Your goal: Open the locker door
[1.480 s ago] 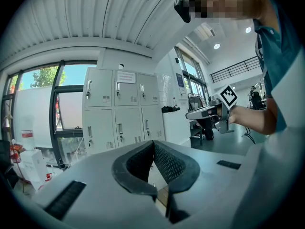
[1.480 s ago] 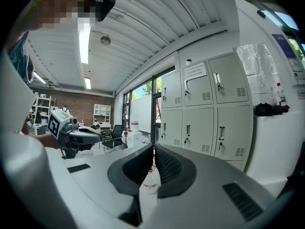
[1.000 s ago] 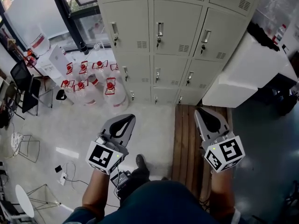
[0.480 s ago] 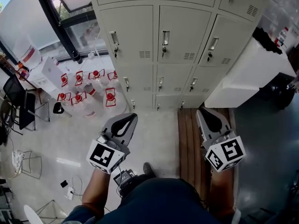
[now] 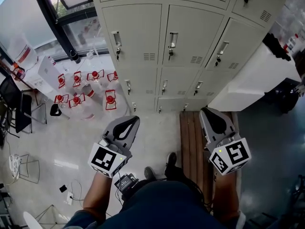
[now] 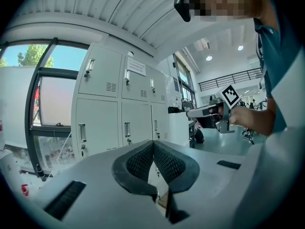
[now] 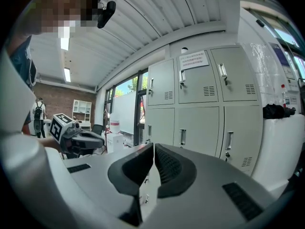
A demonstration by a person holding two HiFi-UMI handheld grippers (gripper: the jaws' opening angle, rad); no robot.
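**Head view.** The lockers (image 5: 190,37) stand at the far side, a beige bank of shut doors. Each door has a small handle (image 5: 173,39) near its left edge. The left gripper (image 5: 127,122) and the right gripper (image 5: 209,113) are held side by side near the person, both pointing at the lockers and well apart from them. The left one is over pale floor, and the right one is over a strip of wooden slats (image 5: 190,137). To the far left, bottles (image 5: 110,99) with red caps stand on the floor beside the lockers. At the right a white box (image 5: 252,80) stands against the lockers' end. A shoe (image 5: 171,159) shows between the grippers.

**Left gripper view.** The jaws are pressed together at the tip (image 6: 153,144) with nothing between them. Beyond them are the lockers (image 6: 119,109), all doors shut, with a window (image 6: 52,104) to their left. At the right a hand (image 6: 243,116) holds the other gripper (image 6: 209,112) level, and that gripper is also aimed at the lockers.

**Right gripper view.** These jaws meet too, pads together (image 7: 153,148), and they hold nothing. The lockers (image 7: 205,104) fill the far middle, doors shut, and one upper door carries a paper label (image 7: 194,60). The white box (image 7: 281,137) is at the right with a dark thing (image 7: 275,111) on top. The left gripper (image 7: 93,140) shows at the left.
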